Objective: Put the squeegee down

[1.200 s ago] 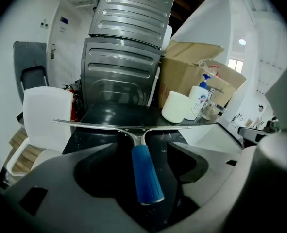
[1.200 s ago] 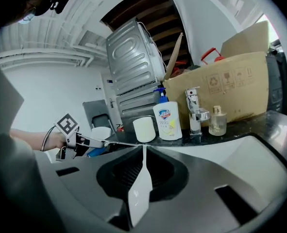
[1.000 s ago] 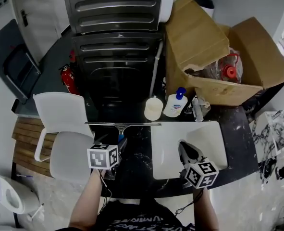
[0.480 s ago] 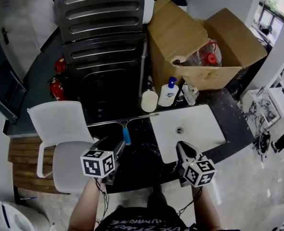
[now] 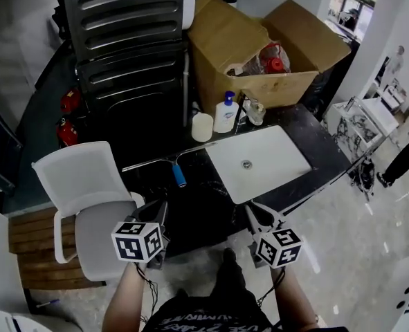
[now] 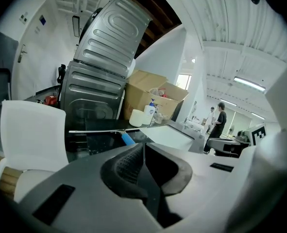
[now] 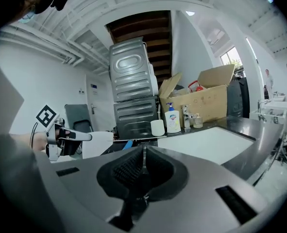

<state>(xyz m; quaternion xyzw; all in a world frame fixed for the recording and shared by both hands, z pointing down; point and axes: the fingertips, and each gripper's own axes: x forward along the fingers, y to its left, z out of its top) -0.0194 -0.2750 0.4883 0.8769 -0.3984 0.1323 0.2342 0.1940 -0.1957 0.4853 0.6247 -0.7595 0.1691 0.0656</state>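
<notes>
The squeegee (image 5: 178,173), a long thin blade with a blue handle, lies flat on the dark countertop (image 5: 204,209), left of the white sink (image 5: 277,159). My left gripper (image 5: 160,211) hangs off the counter's near edge, well short of the handle; its jaws are closing and meet with nothing between them. In the left gripper view, that gripper (image 6: 144,147) looks over the squeegee (image 6: 126,138) ahead. My right gripper (image 5: 253,213) is shut and empty in front of the sink. The right gripper view shows its jaws closed (image 7: 143,155) and the squeegee (image 7: 127,144) far off.
A white chair (image 5: 86,185) stands left of the counter. Behind the counter are a grey metal appliance (image 5: 121,40), an open cardboard box (image 5: 259,47), a soap bottle (image 5: 225,113) and a white cup (image 5: 202,126). People stand far off at the right (image 6: 220,120).
Both grippers have drawn back from the counter toward me. The left gripper, open beside the squeegee handle before, is now shut and clear of it. The squeegee stays on the counter.
</notes>
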